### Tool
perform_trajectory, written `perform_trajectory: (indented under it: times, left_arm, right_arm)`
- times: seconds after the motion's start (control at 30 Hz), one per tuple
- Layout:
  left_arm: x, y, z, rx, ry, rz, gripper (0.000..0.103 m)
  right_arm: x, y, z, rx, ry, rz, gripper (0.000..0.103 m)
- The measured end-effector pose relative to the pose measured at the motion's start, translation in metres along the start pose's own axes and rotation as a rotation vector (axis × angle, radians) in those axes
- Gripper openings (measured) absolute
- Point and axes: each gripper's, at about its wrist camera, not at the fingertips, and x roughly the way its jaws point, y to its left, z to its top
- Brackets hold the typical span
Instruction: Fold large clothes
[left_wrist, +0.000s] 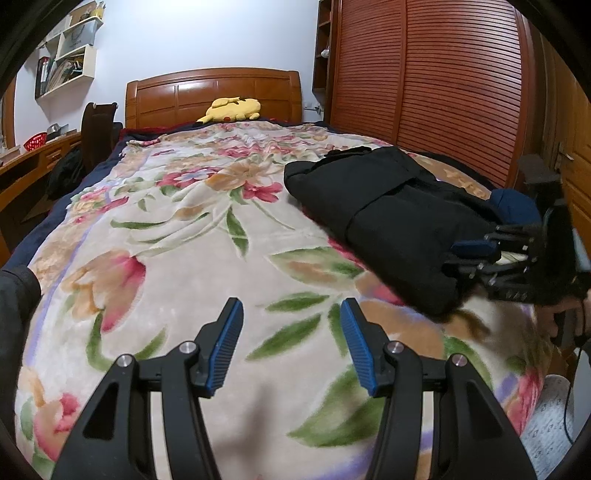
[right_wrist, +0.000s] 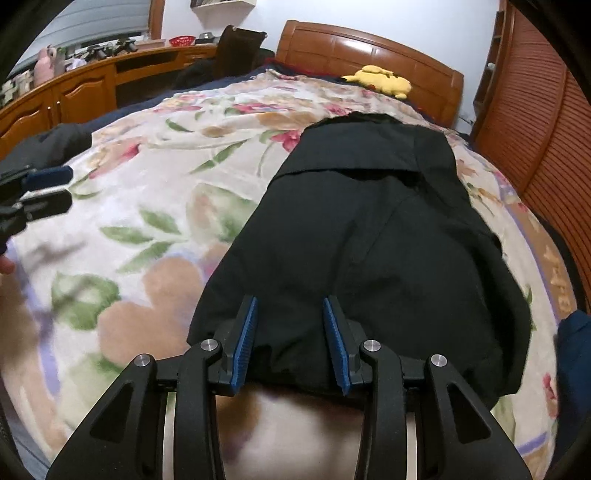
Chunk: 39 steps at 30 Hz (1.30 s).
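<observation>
Both my tongs stand with their pads apart. Left gripper (left_wrist: 291, 347) hovers over bare floral blanket (left_wrist: 177, 236), nothing between its blue pads. My right gripper (right_wrist: 290, 343) is at the near edge of the folded black garment (right_wrist: 369, 236), the fabric lying between its pads, not pinched. That garment lies on the right side of the bed; a yellow plush toy (left_wrist: 231, 109) rests far off by the headboard.

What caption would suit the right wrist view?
Right claw, open, over the near edge of a folded black garment on a floral blanket.
</observation>
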Motion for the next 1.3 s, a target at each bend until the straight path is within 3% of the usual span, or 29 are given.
perform_trajectory:
  times: [0.17, 0.33, 0.63, 1.1, 1.3]
  left_arm:
    - [0.003, -0.005, 0.000, 0.012, 0.002, -0.004, 0.054]
    - [0.007, -0.011, 0.001, 0.018, 0.006, -0.007, 0.054]
    - [0.017, -0.024, 0.005, 0.033, 0.013, -0.019, 0.054]
    - [0.049, -0.045, 0.034, 0.044, 0.033, -0.054, 0.054]
    - [0.078, -0.053, 0.060, 0.080, 0.059, -0.051, 0.054]
  right_arm:
    - [-0.034, -0.036, 0.005, 0.062, -0.091, -0.067, 0.036]
    - [-0.033, -0.084, -0.007, 0.134, -0.058, -0.151, 0.036]
    - [0.000, -0.096, -0.050, 0.153, 0.020, -0.134, 0.036]
    - [-0.047, -0.113, -0.078, 0.181, -0.041, -0.137, 0.037]
    - [-0.040, -0.136, -0.093, 0.234, -0.025, -0.130, 0.037]
